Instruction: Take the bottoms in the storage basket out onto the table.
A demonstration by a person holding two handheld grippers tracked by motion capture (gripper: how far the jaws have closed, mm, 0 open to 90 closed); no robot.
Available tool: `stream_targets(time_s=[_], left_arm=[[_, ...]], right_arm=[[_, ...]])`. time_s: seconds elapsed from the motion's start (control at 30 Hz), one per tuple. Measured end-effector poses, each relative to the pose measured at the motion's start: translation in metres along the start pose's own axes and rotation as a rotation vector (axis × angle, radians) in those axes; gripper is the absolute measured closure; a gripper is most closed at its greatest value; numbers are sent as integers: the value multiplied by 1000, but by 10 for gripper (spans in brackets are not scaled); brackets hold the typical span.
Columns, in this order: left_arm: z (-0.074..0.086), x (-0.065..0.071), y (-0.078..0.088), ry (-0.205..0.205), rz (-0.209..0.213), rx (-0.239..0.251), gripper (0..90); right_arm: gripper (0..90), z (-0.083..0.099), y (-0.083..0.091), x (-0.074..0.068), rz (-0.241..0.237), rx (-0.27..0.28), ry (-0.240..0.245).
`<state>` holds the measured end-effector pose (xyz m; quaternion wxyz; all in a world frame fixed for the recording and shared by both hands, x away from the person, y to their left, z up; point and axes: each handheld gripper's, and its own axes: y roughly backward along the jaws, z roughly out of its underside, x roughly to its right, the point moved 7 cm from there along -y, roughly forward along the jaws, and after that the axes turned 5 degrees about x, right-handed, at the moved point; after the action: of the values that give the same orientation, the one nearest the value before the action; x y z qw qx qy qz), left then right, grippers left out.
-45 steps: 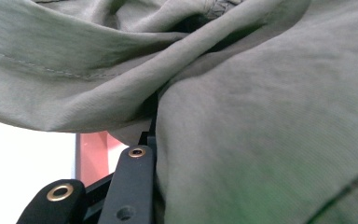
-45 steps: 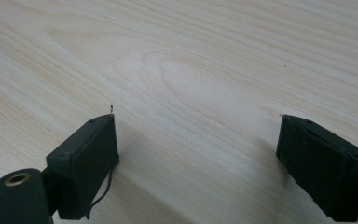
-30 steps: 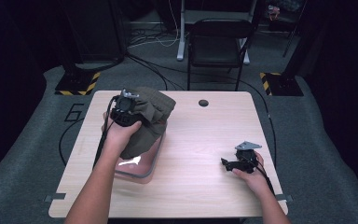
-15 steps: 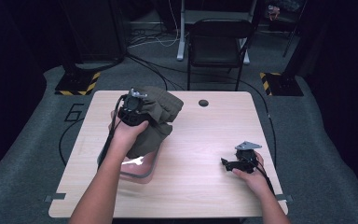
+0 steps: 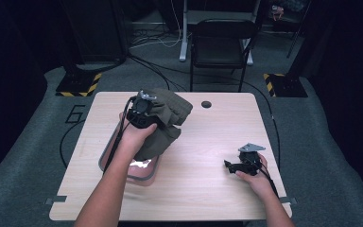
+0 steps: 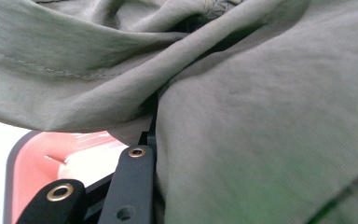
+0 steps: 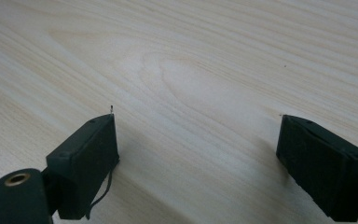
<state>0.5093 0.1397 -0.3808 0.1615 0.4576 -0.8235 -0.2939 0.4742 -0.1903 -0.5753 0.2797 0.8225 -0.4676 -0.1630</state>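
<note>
Resting low at the frame's lower right, the right gripper lies on the wooden table with jaws spread wide, nothing between them. Left of centre, the left gripper pinches the olive cloth bunched above a pink-rimmed container; folds hide its jaw tips.

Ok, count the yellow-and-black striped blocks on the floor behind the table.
2: left striped block beyond the table's far-left corner, right striped block beyond its far-right corner. The dark surroundings may hide more.
</note>
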Motion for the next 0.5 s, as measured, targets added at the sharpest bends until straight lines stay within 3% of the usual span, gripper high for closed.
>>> stream_targets(time_s=[0.5], left_arm=[[-6,20,-7,-24,33,0,685]], right_arm=[[118,0,0,0,-7,-4,8]])
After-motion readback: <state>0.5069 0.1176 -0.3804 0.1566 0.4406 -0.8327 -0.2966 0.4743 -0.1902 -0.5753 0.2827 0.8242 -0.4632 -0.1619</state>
